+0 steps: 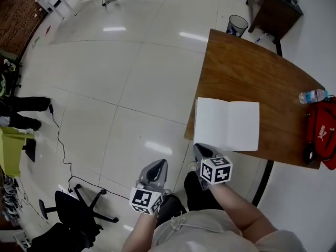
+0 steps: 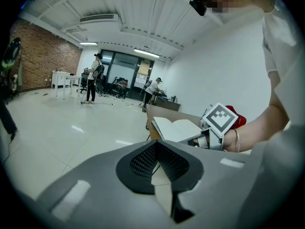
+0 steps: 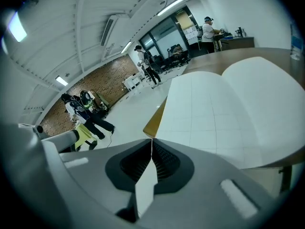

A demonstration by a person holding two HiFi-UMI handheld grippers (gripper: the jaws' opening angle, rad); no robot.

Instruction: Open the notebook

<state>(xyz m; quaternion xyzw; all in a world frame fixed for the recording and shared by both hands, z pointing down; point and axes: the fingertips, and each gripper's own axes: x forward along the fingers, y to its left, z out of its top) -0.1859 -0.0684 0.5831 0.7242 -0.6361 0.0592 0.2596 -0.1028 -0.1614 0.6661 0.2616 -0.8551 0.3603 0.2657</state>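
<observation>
Head view shows one open notebook [image 1: 227,125], left gripper [image 1: 157,167], right gripper [image 1: 202,150] (both closed).

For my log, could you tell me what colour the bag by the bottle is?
The bag is red, clearest in the head view.

Notebook [image 1: 227,125] pages white. Worktop [image 1: 247,75] brown, wood-grained. Bag [image 1: 326,133] red. Left gripper [image 1: 157,164] and right gripper [image 1: 202,150] grey; marker cubes [image 1: 217,169] black-and-white.
</observation>
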